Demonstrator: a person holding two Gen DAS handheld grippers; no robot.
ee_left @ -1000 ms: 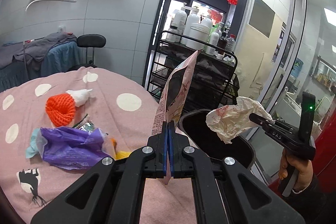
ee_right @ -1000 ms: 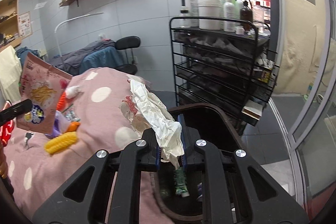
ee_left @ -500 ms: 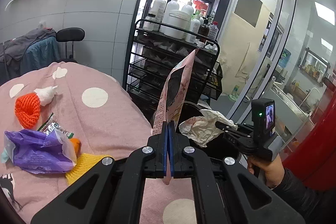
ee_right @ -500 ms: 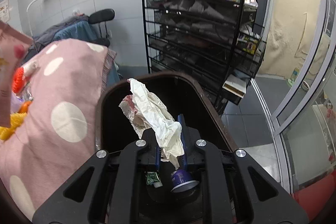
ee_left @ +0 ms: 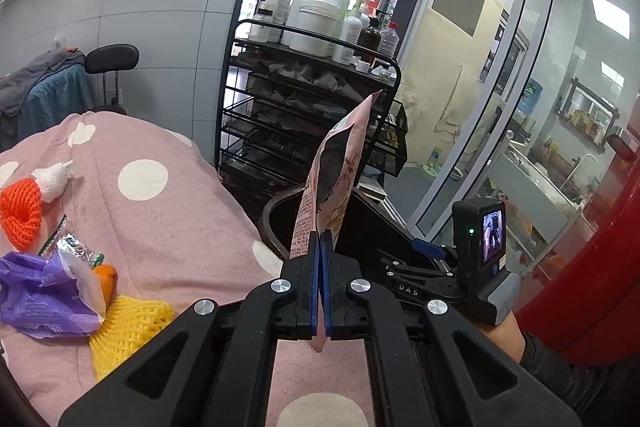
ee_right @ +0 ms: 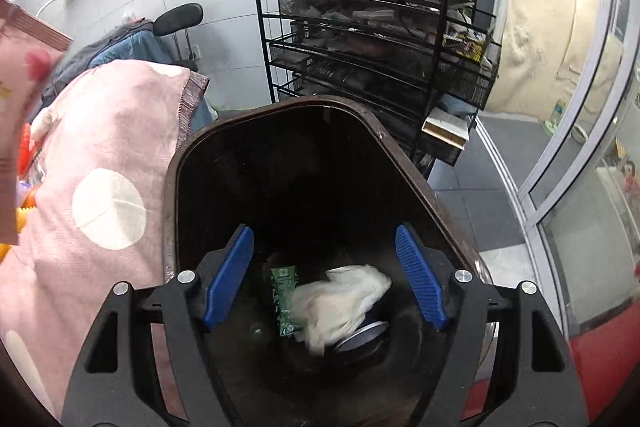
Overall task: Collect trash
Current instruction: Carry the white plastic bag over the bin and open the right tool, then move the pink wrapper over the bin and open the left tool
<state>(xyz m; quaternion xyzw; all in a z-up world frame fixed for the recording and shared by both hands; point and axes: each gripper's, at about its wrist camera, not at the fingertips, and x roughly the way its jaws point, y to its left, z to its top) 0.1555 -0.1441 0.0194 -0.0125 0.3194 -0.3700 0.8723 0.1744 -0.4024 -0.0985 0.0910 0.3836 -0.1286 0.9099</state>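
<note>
Right tongs spreading above bin; left tongs clamped on upright pouch.

The pink dotted blanket (ee_left: 168, 211) filled the left view from 7 to 10 o'clock, the dark trash bin (ee_right: 404, 151) standing beside its edge. The right gripper (ee_right: 324, 275) hung over the bin mouth, jaws opening wide, nothing between the blue pads (ee_right: 230, 275); the crumpled white paper (ee_right: 340, 303) lay loose at the bin bottom, touching a green wrapper (ee_right: 284, 295). The left gripper (ee_left: 321, 267) was pressed together on the pink snack pouch (ee_left: 332, 179), gripped at its lower edge, long axis upright, top leaning toward 1 o'clock. Purple bag (ee_left: 40, 299), yellow net (ee_left: 128, 327) and orange net (ee_left: 20, 211) lay on the blanket at 9 o'clock.
</note>
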